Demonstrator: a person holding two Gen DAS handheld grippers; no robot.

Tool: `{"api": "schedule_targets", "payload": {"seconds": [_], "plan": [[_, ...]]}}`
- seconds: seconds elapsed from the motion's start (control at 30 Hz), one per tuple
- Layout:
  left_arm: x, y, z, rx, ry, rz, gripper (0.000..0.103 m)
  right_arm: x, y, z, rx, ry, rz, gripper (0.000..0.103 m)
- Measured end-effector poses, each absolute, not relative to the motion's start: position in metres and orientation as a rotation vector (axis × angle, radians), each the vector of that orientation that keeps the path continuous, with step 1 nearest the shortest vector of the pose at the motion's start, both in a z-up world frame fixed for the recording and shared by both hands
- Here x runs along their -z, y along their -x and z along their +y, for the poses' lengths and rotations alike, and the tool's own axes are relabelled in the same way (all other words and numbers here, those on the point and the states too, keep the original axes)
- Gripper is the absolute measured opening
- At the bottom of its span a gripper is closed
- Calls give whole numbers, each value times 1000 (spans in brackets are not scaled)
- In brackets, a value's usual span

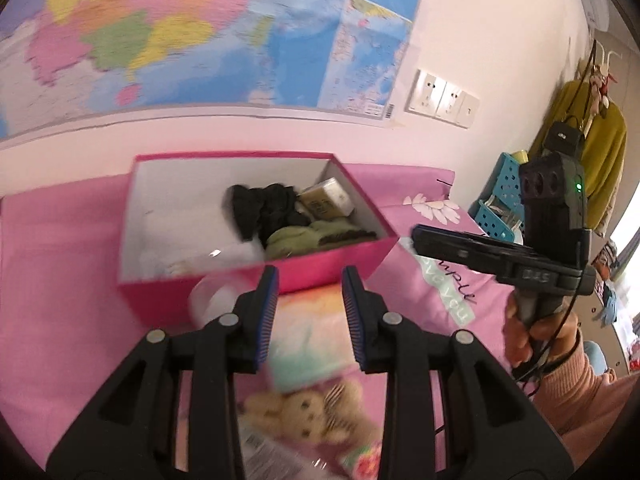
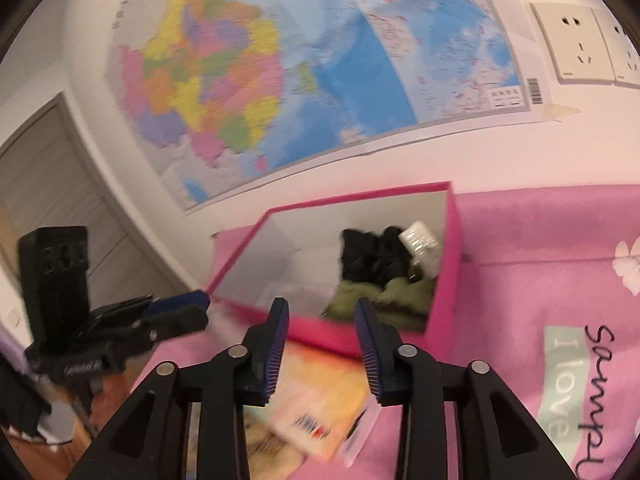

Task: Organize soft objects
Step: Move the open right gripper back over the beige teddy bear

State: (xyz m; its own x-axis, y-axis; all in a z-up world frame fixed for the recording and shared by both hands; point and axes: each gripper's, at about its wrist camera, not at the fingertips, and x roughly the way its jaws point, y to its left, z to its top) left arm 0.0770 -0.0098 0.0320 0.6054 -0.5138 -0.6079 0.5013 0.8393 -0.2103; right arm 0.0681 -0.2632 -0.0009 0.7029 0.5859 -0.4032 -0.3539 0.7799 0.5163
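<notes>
I have both grippers over the pink bedspread (image 2: 520,280), aimed at the open pink box (image 1: 328,268), which already holds a black cloth (image 1: 264,208) and a green cloth (image 1: 304,236) on its right side. What is left lies on my side of the box: a pastel packet (image 1: 308,332) directly under and between the left gripper (image 1: 308,300) jaws, and a teddy bear (image 1: 312,412) nearer me. Those jaws stand partly apart, gripping nothing. The right gripper (image 2: 320,332) is likewise part open and empty, hovering over an orange packet (image 2: 320,396) (blur hides its long axis). I judge each hand nearest the packet beneath it.
</notes>
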Motion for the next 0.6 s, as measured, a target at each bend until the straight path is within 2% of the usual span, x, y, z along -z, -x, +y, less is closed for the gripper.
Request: {"api": "schedule_targets", "payload": {"seconds": [0.3,0.6], "plan": [[8,-44,33,509,44,795,34,29,-24,-227,-698,-402,710,46],[43,-36,23,520,13,879,34,91,-25,-195,-679,-457,911,57]]}}
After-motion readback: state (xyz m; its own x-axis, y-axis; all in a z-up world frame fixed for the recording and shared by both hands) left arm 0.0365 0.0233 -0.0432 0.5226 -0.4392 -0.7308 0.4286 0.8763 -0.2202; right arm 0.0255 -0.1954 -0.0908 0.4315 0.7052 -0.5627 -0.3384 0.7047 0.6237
